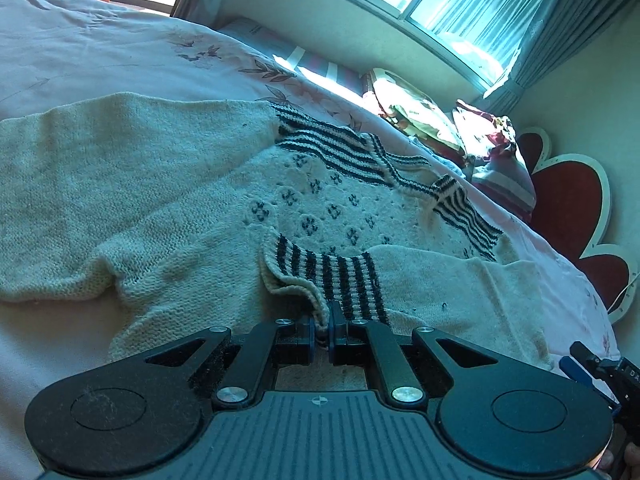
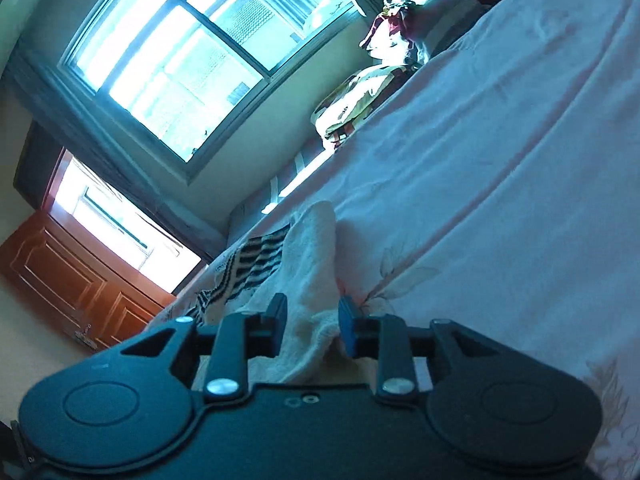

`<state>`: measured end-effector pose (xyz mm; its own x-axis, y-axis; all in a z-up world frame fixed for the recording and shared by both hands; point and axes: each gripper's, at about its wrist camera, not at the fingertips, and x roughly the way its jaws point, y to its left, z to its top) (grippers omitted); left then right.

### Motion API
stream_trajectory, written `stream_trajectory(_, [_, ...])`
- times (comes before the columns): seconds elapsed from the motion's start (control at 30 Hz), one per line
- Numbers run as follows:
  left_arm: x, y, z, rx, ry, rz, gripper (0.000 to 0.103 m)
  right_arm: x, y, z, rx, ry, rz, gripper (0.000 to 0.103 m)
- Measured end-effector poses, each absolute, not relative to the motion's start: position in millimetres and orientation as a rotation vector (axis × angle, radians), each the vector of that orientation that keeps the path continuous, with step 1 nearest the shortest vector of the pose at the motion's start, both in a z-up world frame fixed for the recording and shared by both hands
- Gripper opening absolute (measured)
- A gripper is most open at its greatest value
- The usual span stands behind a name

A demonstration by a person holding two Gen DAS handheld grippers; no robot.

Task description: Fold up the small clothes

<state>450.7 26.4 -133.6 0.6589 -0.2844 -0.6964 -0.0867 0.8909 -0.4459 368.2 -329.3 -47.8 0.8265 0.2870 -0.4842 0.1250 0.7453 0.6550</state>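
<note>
sweater (image 1: 160,200), a soft, floppy, fairly thick knit, lies spread on the bed (image 1: 100,60). left hand-held gripper (image 1: 325,320) is pinched on its striped hem; right hand-held gripper (image 2: 312,324) stands apart around a cream fold. edges and ribbing look best to grip.

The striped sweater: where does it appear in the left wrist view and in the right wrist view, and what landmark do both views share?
Left wrist view: the sweater fills the middle, spread on the bed sheet, its striped hem pinched in the left gripper.
Right wrist view: only a cream part and some stripes show, lower centre, between the open fingers of the right gripper.
Shared landmark: the window.
</note>
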Motion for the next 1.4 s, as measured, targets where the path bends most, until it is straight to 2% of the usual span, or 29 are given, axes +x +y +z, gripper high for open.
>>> stream_trajectory(0.1, [451,26,-133,-0.466,0.852,-0.120,0.006,398,-314,-55,0.580,0.693,0.140,0.033])
stream_trajectory(0.2, [451,26,-133,-0.463,0.855,-0.126,0.006,406,-297,-54,0.430,0.720,0.135,0.018])
stream_trajectory(0.23, [450,25,-132,-0.452,0.849,-0.127,0.006,405,-295,-52,0.434,0.711,0.119,0.014])
stream_trajectory(0.4, [448,6,-128,-0.290,0.813,-0.116,0.006,400,-318,-75,0.627,0.680,0.078,0.010])
stream_trajectory(0.47, [446,4,-127,-0.256,0.802,-0.120,0.006,385,-327,-80,0.701,0.669,0.059,0.010])
stream_trajectory(0.6, [448,6,-129,-0.258,0.813,-0.125,0.006,380,-323,-75,0.676,0.667,0.028,0.009])
stream_trajectory(0.67, [449,6,-130,-0.252,0.818,-0.139,0.006,382,-311,-65,0.553,0.666,-0.012,0.013])
stream_trajectory(0.7, [449,7,-129,-0.244,0.818,-0.145,0.006,381,-305,-57,0.493,0.648,-0.038,0.019])
stream_trajectory(0.73, [448,9,-126,-0.242,0.815,-0.141,0.006,379,-301,-48,0.465,0.615,-0.030,0.019])
stream_trajectory(0.77, [445,13,-124,-0.249,0.805,-0.114,0.018,379,-299,-40,0.447,0.594,-0.016,0.019])
stream_trajectory(0.8, [441,18,-120,-0.254,0.789,-0.066,0.047,379,-296,-34,0.422,0.585,-0.012,0.019])
stream_trajectory(0.83, [433,25,-115,-0.259,0.747,-0.034,0.060,379,-291,-28,0.392,0.578,-0.002,0.018])
stream_trajectory(0.87, [426,30,-109,-0.256,0.697,-0.006,0.067,377,-288,-25,0.377,0.574,0.013,0.018])
stream_trajectory(0.97, [417,33,-97,-0.261,0.649,-0.019,0.066,372,-276,-23,0.292,0.585,0.056,0.017])
stream_trajectory(1.03, [419,16,-94,-0.244,0.629,-0.122,0.057,373,-270,-33,0.259,0.618,0.067,0.015])
stream_trajectory(1.13, [436,-16,-109,-0.186,0.695,-0.183,0.057,377,-269,-55,0.254,0.690,0.022,0.010])
stream_trajectory(1.17, [446,-20,-123,-0.171,0.779,-0.164,0.057,377,-270,-55,0.261,0.682,0.023,0.011])
stream_trajectory(1.2, [444,-23,-129,-0.142,0.754,-0.161,0.060,377,-269,-53,0.265,0.690,0.021,0.011])
stream_trajectory(1.27, [436,-16,-119,-0.152,0.768,-0.164,0.060,373,-269,-43,0.277,0.676,0.023,0.019])
stream_trajectory(1.33, [413,15,-102,-0.221,0.681,-0.111,0.063,361,-269,-32,0.282,0.624,0.030,0.029])
stream_trajectory(1.4, [385,65,-90,-0.280,0.612,0.001,0.083,355,-271,-30,0.311,0.631,0.035,0.030])
